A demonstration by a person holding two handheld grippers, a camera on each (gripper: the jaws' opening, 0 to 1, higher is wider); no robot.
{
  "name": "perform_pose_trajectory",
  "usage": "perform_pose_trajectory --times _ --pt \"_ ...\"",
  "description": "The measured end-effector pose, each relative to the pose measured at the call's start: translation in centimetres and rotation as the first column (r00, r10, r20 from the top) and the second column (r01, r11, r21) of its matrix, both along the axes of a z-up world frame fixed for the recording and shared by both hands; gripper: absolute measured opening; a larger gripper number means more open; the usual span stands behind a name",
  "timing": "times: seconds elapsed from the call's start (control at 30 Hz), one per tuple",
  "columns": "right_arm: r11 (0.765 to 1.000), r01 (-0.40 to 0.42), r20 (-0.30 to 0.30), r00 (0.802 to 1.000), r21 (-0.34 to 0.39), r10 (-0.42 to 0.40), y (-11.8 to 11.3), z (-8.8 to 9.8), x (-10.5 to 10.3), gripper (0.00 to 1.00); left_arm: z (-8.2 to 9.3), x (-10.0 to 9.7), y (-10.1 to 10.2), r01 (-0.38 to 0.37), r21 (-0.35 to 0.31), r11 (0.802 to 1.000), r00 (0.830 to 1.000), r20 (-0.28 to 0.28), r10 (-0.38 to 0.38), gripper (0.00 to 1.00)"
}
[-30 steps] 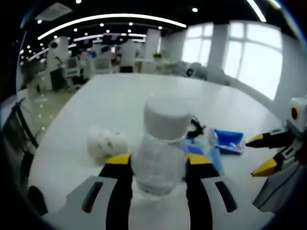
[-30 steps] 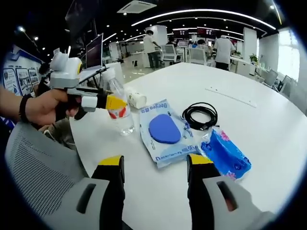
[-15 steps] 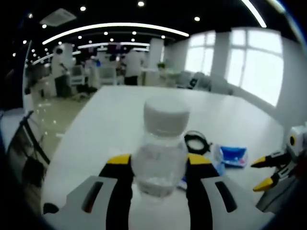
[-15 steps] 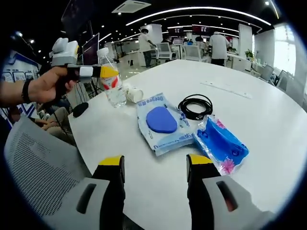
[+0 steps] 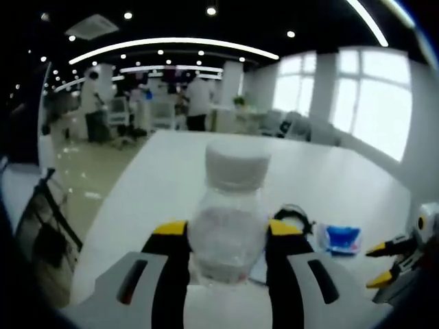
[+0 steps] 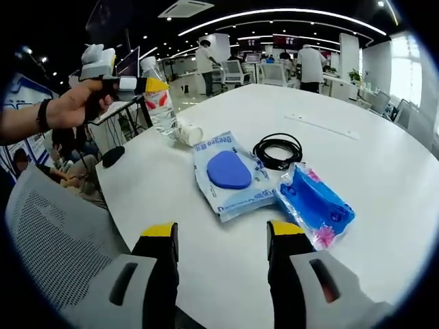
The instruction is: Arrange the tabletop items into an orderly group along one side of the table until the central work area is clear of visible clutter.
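Left tongs (image 5: 219, 236) clamped on water bottle (image 5: 228, 212), now lifted off table (image 6: 384, 171) vs 1 s ago; seen upper left of right gripper view, by the edge. Right tongs (image 6: 222, 236) open, idle, lower centre. Mouse pad pkg (image 6: 230, 171), cable coil (image 6: 278, 149), blue pack (image 6: 315, 205) mid-frame, unsorted. Likely relocating bottle to side.

The flat blue-and-white packet (image 6: 230, 175) reads "Deegeo" along its edge.
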State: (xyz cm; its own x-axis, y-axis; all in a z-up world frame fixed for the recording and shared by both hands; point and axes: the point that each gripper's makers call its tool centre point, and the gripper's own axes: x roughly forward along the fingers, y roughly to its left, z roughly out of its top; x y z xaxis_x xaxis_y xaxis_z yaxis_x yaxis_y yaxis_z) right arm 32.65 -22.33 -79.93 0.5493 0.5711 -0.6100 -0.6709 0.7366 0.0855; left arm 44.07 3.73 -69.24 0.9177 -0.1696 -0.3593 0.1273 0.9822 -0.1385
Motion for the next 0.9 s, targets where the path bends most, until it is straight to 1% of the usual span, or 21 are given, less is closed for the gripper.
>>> perform_pose_trajectory --times 0.03,0.1,0.23,0.33,0.43,0.53,0.63,0.73,0.8,0.9 --pt "1.000 -0.004 -0.002 1.000 -0.001 0.004 0.1 -0.1 -0.2 0.51 0.6 0.3 -0.1 0.002 -0.001 1.000 1.000 0.007 -0.002 0.40" --pt "1.000 -0.005 -0.005 1.000 -0.002 0.005 0.1 -0.2 -0.3 0.51 1.2 0.7 -0.1 0.004 0.003 1.000 1.000 0.016 -0.004 0.40" --pt "1.000 0.000 -0.012 1.000 0.001 0.000 0.2 -0.3 -0.4 0.51 1.8 2.3 0.2 0.004 0.007 1.000 1.000 0.031 -0.004 0.40" --pt "1.000 0.001 -0.016 1.000 0.000 -0.001 0.2 -0.3 -0.5 0.51 2.4 3.6 0.7 -0.007 -0.006 1.000 0.999 0.043 0.007 0.40" --pt "1.000 0.006 -0.018 1.000 -0.004 -0.006 0.1 -0.3 -0.6 0.51 2.7 5.0 1.2 -0.020 -0.012 1.000 0.999 0.046 0.021 0.40" --pt "1.000 0.015 -0.018 1.000 -0.002 -0.015 0.0 -0.1 -0.5 0.51 2.4 6.4 1.7 -0.031 -0.001 1.000 0.999 0.042 0.031 0.40" --pt "1.000 0.024 -0.017 1.000 0.001 -0.024 -0.1 0.0 -0.4 0.51 1.7 7.9 2.5 -0.045 -0.002 0.999 0.999 0.028 0.045 0.40" --pt "0.999 0.034 -0.018 0.999 0.004 -0.034 -0.2 0.2 -0.4 0.51 0.9 8.9 2.9 -0.054 -0.003 0.999 0.998 0.011 0.054 0.40" --pt "0.999 0.040 -0.021 0.999 0.007 -0.040 -0.3 0.2 -0.4 0.51 0.4 9.4 3.2 -0.069 -0.023 0.997 0.998 0.003 0.069 0.40" --pt "0.999 0.042 -0.027 0.999 0.004 -0.041 -0.4 0.1 -0.5 0.51 -0.5 10.1 3.3 -0.083 -0.023 0.996 0.997 -0.006 0.083 0.40"
